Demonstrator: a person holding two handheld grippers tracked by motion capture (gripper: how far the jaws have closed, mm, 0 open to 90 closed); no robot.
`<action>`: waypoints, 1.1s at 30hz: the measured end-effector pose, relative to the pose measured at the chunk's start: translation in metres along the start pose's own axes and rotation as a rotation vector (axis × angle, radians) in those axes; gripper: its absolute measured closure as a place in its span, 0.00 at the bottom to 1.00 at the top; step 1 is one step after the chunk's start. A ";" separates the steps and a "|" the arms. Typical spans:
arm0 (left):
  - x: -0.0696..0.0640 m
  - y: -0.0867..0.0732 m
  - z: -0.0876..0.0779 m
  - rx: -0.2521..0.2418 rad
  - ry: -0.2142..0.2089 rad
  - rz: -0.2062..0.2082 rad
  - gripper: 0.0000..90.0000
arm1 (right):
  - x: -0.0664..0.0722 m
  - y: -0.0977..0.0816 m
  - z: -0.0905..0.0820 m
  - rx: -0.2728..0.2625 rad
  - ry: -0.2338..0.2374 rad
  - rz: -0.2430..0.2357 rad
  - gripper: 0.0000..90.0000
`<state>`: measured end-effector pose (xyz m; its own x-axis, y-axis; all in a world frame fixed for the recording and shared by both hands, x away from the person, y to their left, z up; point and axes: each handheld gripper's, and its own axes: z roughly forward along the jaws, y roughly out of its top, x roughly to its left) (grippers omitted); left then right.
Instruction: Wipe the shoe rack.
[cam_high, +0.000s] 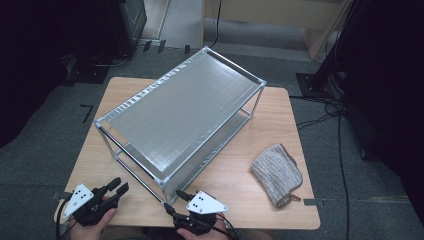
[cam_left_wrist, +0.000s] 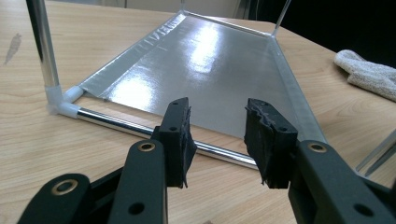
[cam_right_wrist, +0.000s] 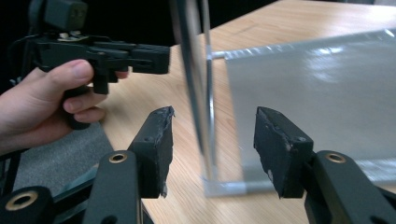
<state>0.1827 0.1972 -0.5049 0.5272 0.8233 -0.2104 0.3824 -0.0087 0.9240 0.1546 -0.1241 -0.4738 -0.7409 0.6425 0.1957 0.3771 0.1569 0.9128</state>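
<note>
Shelf rack (cam_high: 182, 107) sits diagonally across the middle of the wooden tabletop (cam_high: 270, 125), its near corner post coming down at the lower centre of the high view, between your two hands. Your left gripper (cam_high: 118, 189) lies at the lower left of that view, just left of the rack's near corner and apart from it. Your right gripper (cam_high: 173, 200) is at the lower centre, right beside the corner post.

In the left gripper view, your fingers (cam_left_wrist: 180, 135) stand apart with nothing between them; the rack's lower chrome rail (cam_left_wrist: 116, 122) runs across just beyond their tips, not touched. In the right gripper view, your fingers (cam_right_wrist: 156, 144) are also apart, and the corner post (cam_right_wrist: 201, 93) rises in the gap between them, blurred, with neither pad pressing on it. Your left hand (cam_right_wrist: 42, 105) and its gripper show at the upper left of that view.

Rack is a two-tier rectangular frame of thin shiny metal tubes joined by pale plastic corner pieces, each tier covered in a smooth, glossy silver sheet that catches the light. Finger pads are black foam with ragged, worn edges. Ribbed grey-beige cloth (cam_high: 276, 172), folded, lies at the right of the tabletop, well apart from the rack.
</note>
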 end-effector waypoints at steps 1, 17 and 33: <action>0.000 0.000 0.000 0.000 0.001 -0.001 0.67 | 0.002 0.000 0.002 -0.001 0.003 -0.006 0.54; 0.001 0.000 0.002 -0.004 0.025 0.014 0.71 | 0.013 -0.003 0.020 -0.006 -0.061 -0.076 0.91; 0.014 0.004 0.009 -0.052 0.088 -0.007 0.76 | -0.001 -0.018 -0.017 -0.022 -0.078 -0.073 0.91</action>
<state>0.1984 0.2040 -0.5072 0.4553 0.8698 -0.1901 0.3447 0.0247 0.9384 0.1390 -0.1404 -0.4837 -0.7203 0.6864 0.1002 0.3104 0.1898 0.9315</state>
